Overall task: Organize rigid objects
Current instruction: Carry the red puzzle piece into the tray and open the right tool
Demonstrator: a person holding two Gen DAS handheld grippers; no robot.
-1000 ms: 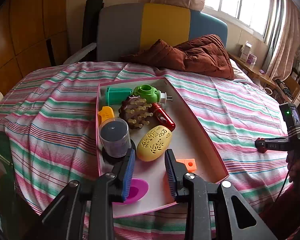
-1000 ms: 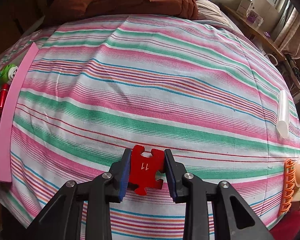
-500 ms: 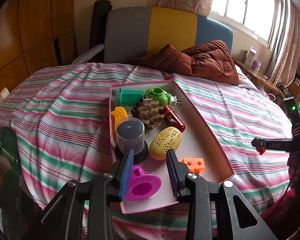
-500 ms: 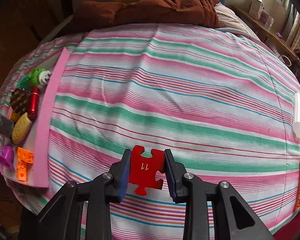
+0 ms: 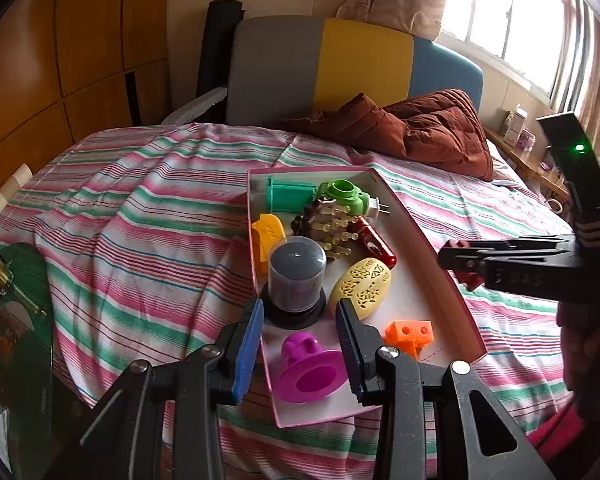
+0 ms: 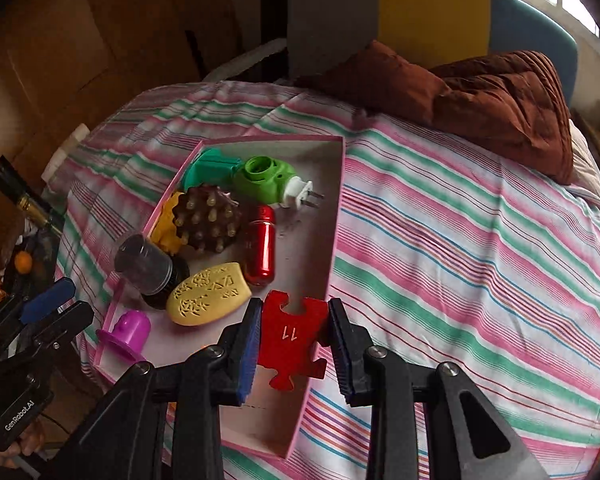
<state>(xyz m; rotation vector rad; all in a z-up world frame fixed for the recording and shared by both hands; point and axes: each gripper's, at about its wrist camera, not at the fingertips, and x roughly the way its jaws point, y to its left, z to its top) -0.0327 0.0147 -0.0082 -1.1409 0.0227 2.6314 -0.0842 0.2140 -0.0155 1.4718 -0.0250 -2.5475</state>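
Observation:
My right gripper is shut on a red puzzle piece marked 11 and holds it above the near right rim of the pink box. The same gripper shows in the left wrist view over the box's right wall. My left gripper is open and empty above the box's near left corner, over a purple cup. In the box lie a yellow perforated oval, a red capsule, a grey lidded container, orange cubes, a spiky brown brush and a green plug.
The box lies on a striped bedspread. A brown quilt is bunched at the head of the bed, before a grey, yellow and blue headboard. A green side table with an orange stands at the left.
My right gripper has carried the red puzzle piece left across the bed to the box's right rim. My left gripper has drawn back and up from the box.

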